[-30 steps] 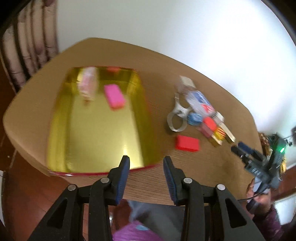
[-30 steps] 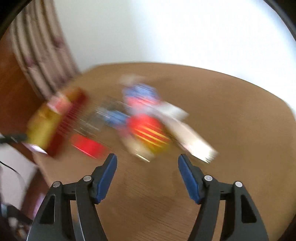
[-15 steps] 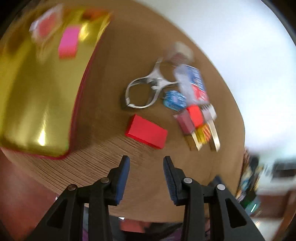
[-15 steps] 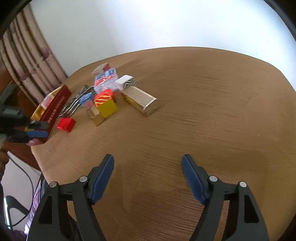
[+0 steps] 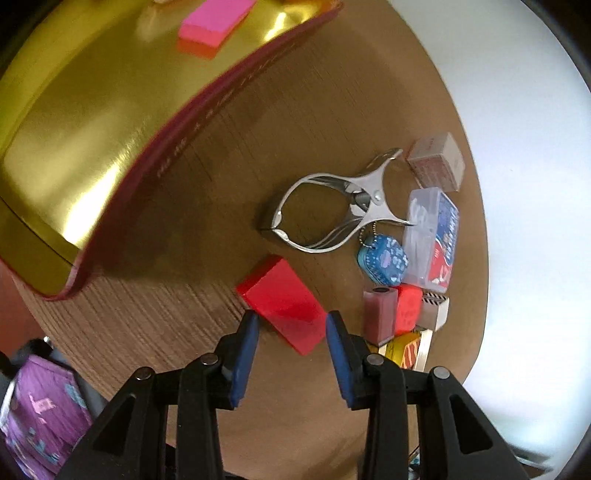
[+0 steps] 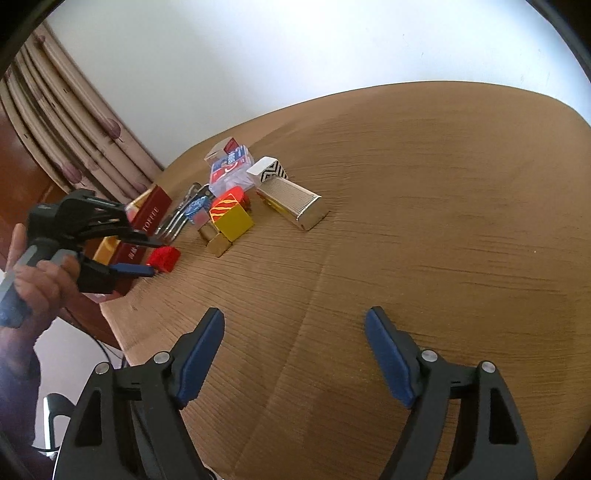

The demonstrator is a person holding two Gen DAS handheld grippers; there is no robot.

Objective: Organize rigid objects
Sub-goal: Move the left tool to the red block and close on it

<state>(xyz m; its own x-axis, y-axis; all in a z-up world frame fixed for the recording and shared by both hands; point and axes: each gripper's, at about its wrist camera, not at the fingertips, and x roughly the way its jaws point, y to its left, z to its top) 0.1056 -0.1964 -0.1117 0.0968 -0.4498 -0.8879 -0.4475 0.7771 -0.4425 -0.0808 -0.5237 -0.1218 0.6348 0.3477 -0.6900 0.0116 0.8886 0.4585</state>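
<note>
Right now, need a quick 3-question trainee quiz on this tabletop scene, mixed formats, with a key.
1. True or false: the left gripper is shut on the red block.
2. Where does the pink block lie? A) in the gold tin B) on the table C) in the right gripper
3. Fill in: the metal tool beside the blue charm is a ____.

Key: 1 false, its fingers straddle it, open. 2 A. 3 nail clipper.
</note>
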